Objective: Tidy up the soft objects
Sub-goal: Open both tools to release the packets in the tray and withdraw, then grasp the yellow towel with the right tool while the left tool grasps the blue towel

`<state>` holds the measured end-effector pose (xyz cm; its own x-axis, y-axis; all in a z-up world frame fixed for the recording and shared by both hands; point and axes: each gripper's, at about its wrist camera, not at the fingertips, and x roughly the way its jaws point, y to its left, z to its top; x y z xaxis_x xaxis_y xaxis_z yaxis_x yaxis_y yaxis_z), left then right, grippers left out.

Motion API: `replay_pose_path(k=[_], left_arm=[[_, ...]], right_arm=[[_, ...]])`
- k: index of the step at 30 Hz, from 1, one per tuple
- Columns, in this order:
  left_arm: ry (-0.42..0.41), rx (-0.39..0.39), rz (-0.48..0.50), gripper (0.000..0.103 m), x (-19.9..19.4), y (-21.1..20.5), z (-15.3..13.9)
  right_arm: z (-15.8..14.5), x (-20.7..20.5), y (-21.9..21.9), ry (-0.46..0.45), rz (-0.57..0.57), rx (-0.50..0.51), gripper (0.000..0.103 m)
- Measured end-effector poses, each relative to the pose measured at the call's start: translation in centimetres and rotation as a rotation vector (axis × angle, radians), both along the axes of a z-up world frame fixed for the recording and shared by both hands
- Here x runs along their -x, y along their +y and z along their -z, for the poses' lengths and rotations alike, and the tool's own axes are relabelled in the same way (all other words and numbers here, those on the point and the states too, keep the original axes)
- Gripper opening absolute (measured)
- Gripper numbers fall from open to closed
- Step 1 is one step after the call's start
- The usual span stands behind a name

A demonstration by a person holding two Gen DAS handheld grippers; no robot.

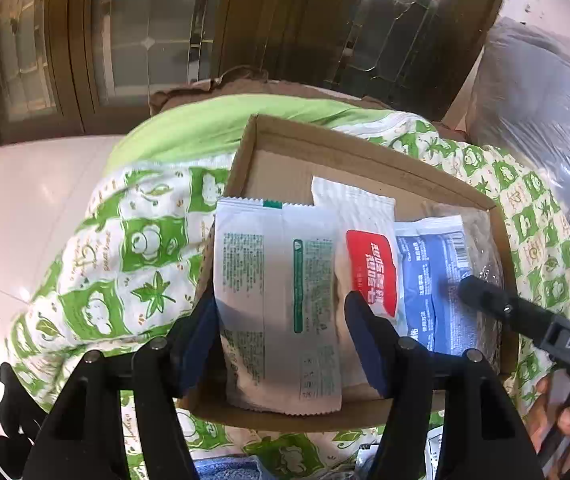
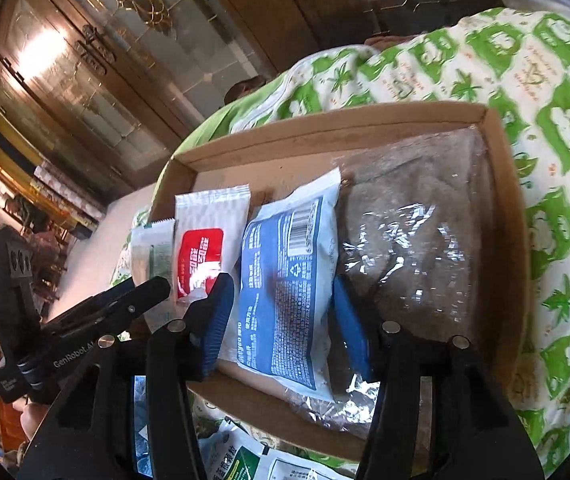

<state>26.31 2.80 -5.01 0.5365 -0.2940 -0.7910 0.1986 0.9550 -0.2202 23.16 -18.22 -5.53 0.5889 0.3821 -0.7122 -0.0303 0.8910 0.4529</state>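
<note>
Left wrist: left tool [image 1: 281, 316] spread, straddling the green-print white sachet [image 1: 279, 304], pads clear of it; sachet lies flat at lower centre in the shallow cardboard box [image 1: 365, 152].

Right wrist: right tool [image 2: 279, 312] spread around the blue crinkly packet [image 2: 289, 280], centre of frame, beside a glossy plastic-wrapped brown cloth [image 2: 417, 240].

A green-and-white patterned quilt [image 1: 97, 264] carries an open cardboard box [image 1: 349, 152] of soft packets.

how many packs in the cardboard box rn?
4, in a row: green-print pack at the left end, red-label pack, blue pack, clear-wrapped brown bundle at the right end. More may hide underneath.
</note>
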Motion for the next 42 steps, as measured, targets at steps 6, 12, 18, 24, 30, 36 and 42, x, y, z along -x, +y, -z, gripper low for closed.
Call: replay_pose_path(k=[6,12,18,24,30,36,42], left_arm=[[-0.025,0.006,-0.007,0.065,0.9,0.1,-1.1],[-0.037,0.03,-0.022,0.065,3.5,1.1,-2.2],[-0.071,0.048,-0.088,0.065,9.5,3.0,-1.3],[-0.06,-0.01,-0.104,0.071,15.1,4.3,-0.4],[-0.095,-0.013,-0.049,0.076,17.2,2.7,-0.9],[-0.101,-0.08,0.012,0.076,18.4,1.0,-0.4],[-0.101,-0.098,0.018,0.076,18.4,0.7,-0.2]], right_arm=[[-1.4,2.1,-1.1,-0.042,0.022,-0.014,0.072],[-1.7,5.3,-2.5,-0.034,0.028,-0.045,0.072],[-0.2,10.0,-4.1,-0.001,0.079,-0.102,0.072],[2.8,14.2,-5.6,0.136,0.125,-0.108,0.072],[3.5,17.1,-5.5,0.189,0.111,-0.12,0.072],[3.6,19.1,-5.2,0.246,0.104,-0.111,0.072],[3.9,21.4,-3.4,0.316,0.05,-0.03,0.072]])
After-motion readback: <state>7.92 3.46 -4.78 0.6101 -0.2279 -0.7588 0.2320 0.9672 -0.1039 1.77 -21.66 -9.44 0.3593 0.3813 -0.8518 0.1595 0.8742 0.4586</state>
